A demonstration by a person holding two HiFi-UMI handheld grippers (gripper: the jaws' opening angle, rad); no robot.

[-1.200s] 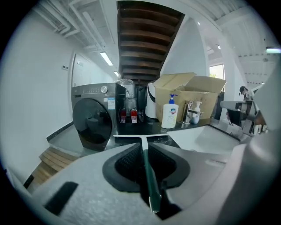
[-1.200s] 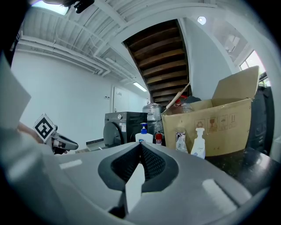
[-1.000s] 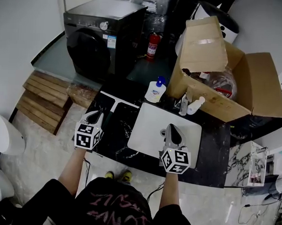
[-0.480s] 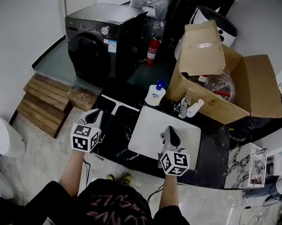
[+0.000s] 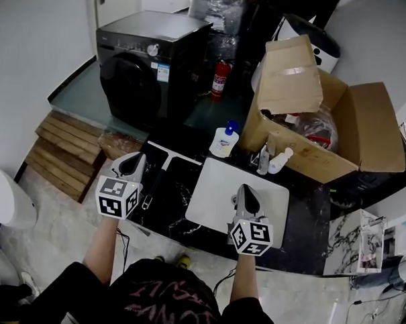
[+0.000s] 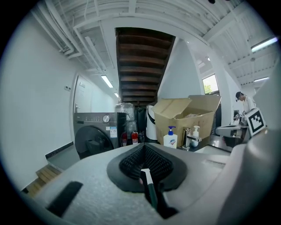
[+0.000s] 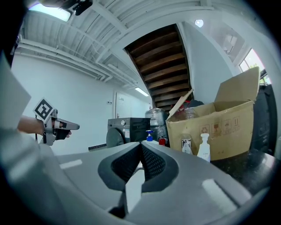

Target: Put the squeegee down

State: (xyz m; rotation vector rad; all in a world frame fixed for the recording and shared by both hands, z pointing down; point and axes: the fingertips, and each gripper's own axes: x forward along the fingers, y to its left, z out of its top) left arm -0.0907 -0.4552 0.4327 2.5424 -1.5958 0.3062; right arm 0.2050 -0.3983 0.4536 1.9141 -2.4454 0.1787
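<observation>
Squeegee (image 5: pixel 155 181): lying flat on the black counter (image 5: pixel 301 216), at its left end. The pale blade is at the far side and the dark handle runs back toward the person. Nothing grips it.

Left tool (image 5: pixel 134 163): held above the counter's left edge, just left of the squeegee handle and apart from it. In the left gripper view the left tool (image 6: pixel 142 151) has its ribbed pads pressed together with nothing between them. A thin white-and-dark strip shows in the slot below the pads. It may be the squeegee seen underneath, but the view is too poor to confirm that.

Right tool (image 5: pixel 245 191): held over the white panel (image 5: pixel 212 192) that lies on the counter right of the squeegee. In the right gripper view the right tool (image 7: pixel 140 158) is likewise closed and empty, and white shows through the gap beneath the pads.

Far edge of the counter: a soap bottle (image 5: pixel 225 140) with a blue pump, then a tap (image 5: pixel 264 156) and a small white bottle (image 5: pixel 281 158) just beside each other. An open cardboard box (image 5: pixel 338 140) stands behind these.

Beyond the counter: a dark washing machine (image 5: pixel 150 62) with a red fire extinguisher (image 5: pixel 221 79) to its right. Wooden slats (image 5: pixel 66 145) lie on the floor at the left.
</observation>
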